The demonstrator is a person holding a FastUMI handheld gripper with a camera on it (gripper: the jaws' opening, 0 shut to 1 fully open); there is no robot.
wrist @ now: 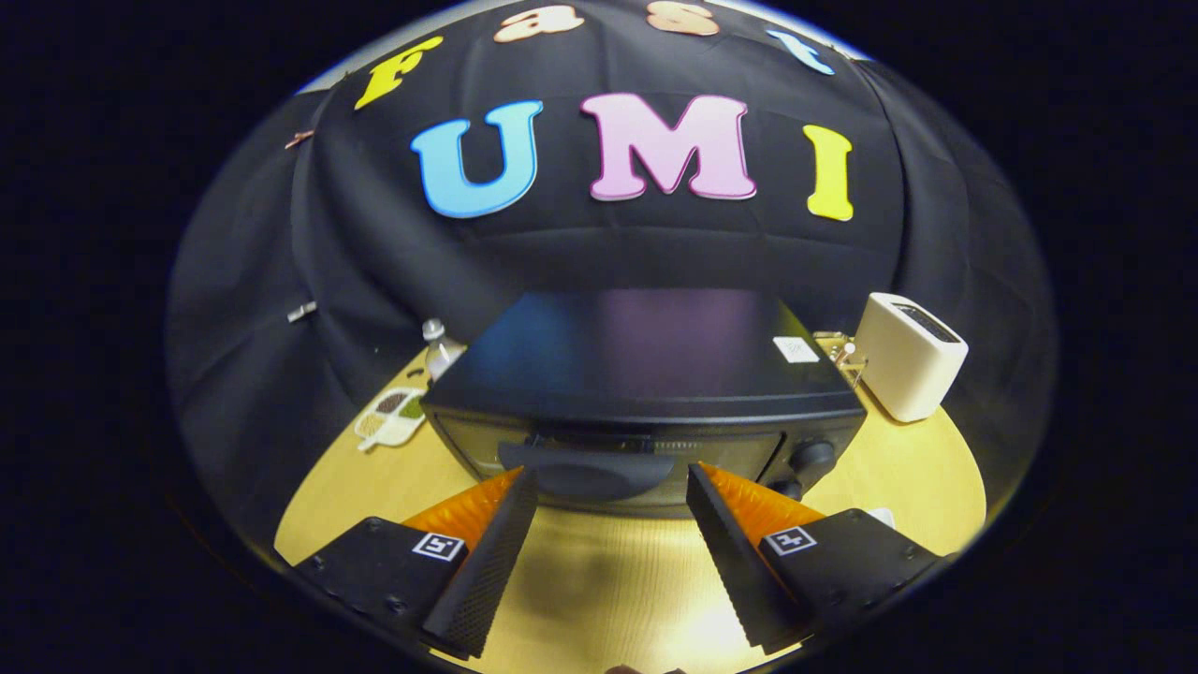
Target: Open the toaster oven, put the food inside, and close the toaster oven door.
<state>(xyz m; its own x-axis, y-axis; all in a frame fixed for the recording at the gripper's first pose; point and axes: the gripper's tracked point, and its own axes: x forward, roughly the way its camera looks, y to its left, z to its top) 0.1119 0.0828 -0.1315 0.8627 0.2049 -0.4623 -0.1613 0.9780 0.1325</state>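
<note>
1. At the far left of the wooden surface (580, 571), a pale divided dish (393, 417) with green and brown fillings lies near the booth's dark wall.
2. Just right of it, behind the oven's left rear corner, stands a small clear bottle (436, 348).
3. The black toaster oven (646, 393) sits in the middle of the surface, its door shut, with the door handle (585, 468) across the front and two knobs (812, 457) at the right end of the front panel.
4. The tool (613, 482) is spread wide and holds nothing; its fingertips (522, 482) sit just in front of the door, one at each end of the handle.
5. Right of the oven, a white toaster (910, 356) stands on the surface, with a small clear object (845, 360) between the two.
</note>
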